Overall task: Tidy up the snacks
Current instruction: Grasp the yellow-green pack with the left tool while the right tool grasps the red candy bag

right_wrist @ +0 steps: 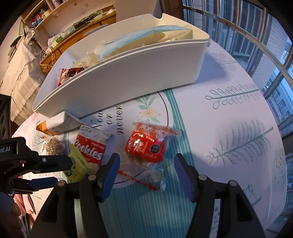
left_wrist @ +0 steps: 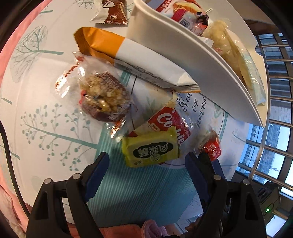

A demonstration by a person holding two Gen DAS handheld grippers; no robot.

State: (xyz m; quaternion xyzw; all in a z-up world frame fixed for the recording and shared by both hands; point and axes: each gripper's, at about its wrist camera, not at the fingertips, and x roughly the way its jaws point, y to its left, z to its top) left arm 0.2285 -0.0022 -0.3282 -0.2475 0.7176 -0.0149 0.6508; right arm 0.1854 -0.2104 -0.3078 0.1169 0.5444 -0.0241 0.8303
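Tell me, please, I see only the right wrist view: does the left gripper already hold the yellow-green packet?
Observer: No. The left gripper is open; the yellow-green packet lies between its fingertips, untouched.
Operator: Does it lie flat on the tablecloth?
Observer: No, it rests partly on the Cookies packet.
Operator: Is anything loose beyond the orange-and-white packet?
Observer: Yes, a brown-and-white packet lies on the tablecloth there, outside the white bin.
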